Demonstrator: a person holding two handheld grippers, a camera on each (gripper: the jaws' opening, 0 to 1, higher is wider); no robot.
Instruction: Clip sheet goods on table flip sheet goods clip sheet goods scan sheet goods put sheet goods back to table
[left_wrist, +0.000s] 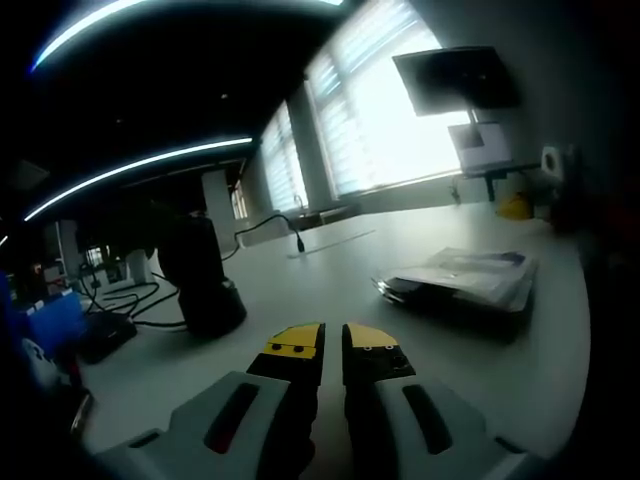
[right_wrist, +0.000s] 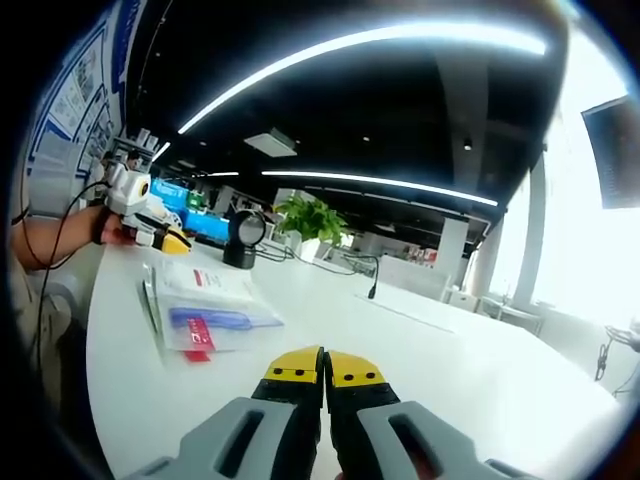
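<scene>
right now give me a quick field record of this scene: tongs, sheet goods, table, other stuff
left tongs: shut, empty, hovering over the table
right tongs: shut, empty, pointing across the table
sheet goods: flat clear packets stacked on the table, red and blue print, not gripped
table: white, long, curved edge
scanner: dark stand-mounted unit, left of the left tongs
cables: black, beside the scanner
plant: green, far end of the table
windows: bright, with blinds
</scene>
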